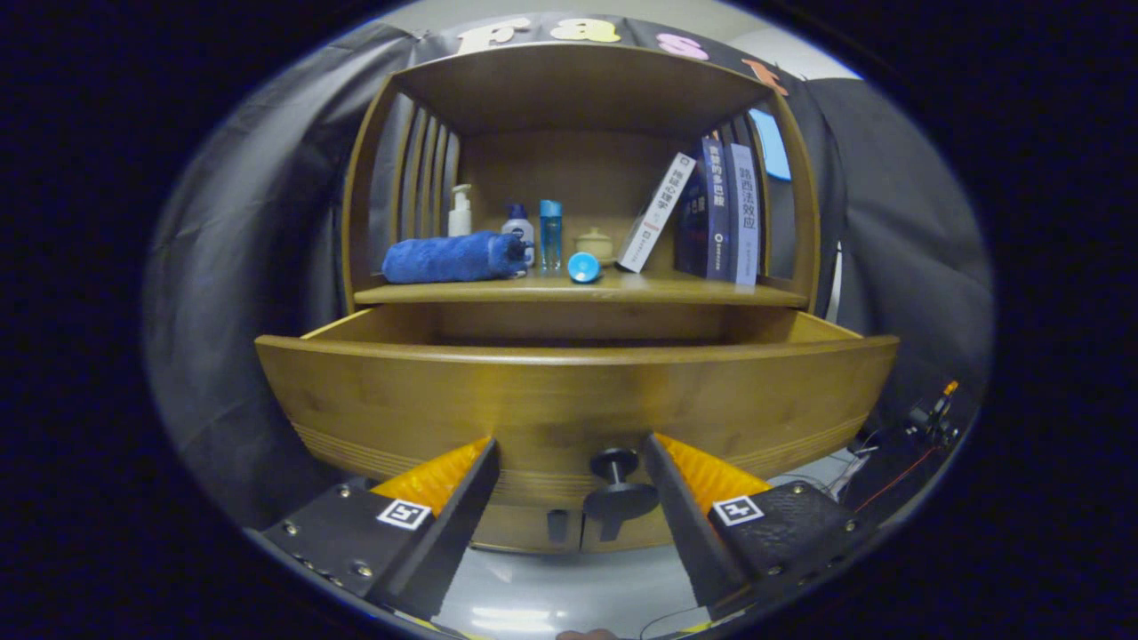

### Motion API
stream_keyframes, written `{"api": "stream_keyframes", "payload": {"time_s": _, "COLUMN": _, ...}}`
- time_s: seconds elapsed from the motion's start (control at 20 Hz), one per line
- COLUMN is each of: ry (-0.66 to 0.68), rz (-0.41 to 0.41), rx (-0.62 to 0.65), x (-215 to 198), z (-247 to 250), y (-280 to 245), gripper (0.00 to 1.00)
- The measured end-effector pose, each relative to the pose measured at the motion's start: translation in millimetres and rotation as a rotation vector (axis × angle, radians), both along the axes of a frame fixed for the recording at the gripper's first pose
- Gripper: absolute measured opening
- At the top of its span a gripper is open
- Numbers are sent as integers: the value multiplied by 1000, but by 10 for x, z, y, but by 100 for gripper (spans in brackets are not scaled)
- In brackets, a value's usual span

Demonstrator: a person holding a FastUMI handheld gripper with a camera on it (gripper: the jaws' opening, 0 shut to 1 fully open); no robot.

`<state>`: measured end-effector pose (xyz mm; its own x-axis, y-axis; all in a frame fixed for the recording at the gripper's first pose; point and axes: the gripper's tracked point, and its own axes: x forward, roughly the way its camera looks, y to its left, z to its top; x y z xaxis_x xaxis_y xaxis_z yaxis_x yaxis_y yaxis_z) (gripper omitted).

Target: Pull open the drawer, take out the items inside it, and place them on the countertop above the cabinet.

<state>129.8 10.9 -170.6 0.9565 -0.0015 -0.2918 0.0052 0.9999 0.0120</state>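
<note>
The wooden drawer [569, 391] of the cabinet stands pulled out toward me, its front panel just ahead of my fingers. Its dark round knob [615, 484] sits low on the panel, between my fingers and nearer the right one. My gripper [569, 442] is open, with nothing pressed between the fingers. The drawer's inside is hidden behind its front panel. On the countertop [711, 292] above lie a rolled blue towel [452, 258] and a small blue cap-like item [583, 267].
At the back of the countertop stand a white pump bottle [460, 212], a blue-capped bottle [518, 227], a blue tube [550, 233] and a small lidded jar [594, 244]. Books [716, 212] lean at its right. Cables [925, 418] lie right of the cabinet.
</note>
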Motion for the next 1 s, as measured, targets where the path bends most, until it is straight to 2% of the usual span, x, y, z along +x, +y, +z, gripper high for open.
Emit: {"api": "stream_keyframes", "payload": {"time_s": 1.0, "ry": 57, "rz": -2, "rx": -1, "x": 634, "z": -71, "y": -3, "gripper": 99}}
